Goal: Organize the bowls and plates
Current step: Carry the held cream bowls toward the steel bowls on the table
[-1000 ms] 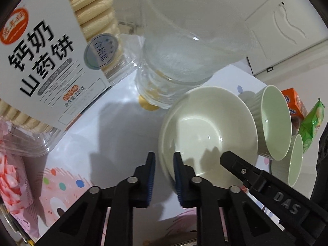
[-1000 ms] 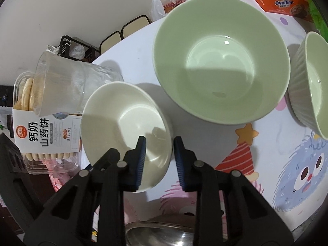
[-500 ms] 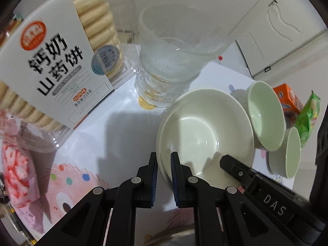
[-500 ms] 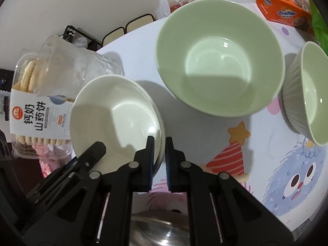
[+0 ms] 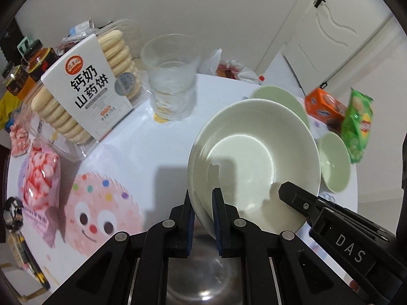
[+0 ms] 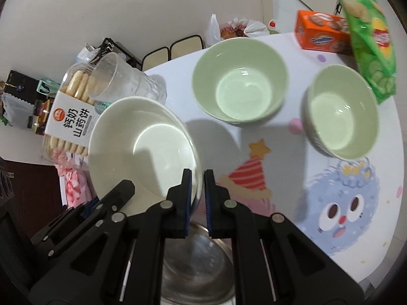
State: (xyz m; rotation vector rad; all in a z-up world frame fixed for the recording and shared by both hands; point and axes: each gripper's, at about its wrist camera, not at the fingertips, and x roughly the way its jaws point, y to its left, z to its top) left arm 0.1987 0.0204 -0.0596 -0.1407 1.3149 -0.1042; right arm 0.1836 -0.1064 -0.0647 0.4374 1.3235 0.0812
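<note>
Pretty sure I'm in someone's home dining room: cartoon tablecloth [image 6: 330, 203], biscuit pack [image 5: 86, 96], crisps [image 6: 371, 48], chairs [image 6: 173, 48], panelled door [image 5: 338, 25].

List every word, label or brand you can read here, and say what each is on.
"钙奶山药饼": biscuit box.
"DAS": right tongs, seen from the left wrist.
Orange box: brand too blurred to read.
Green bag: red logo unreadable.
Biscuit box's small print, round sticker and orange logo: too small to read.
</note>
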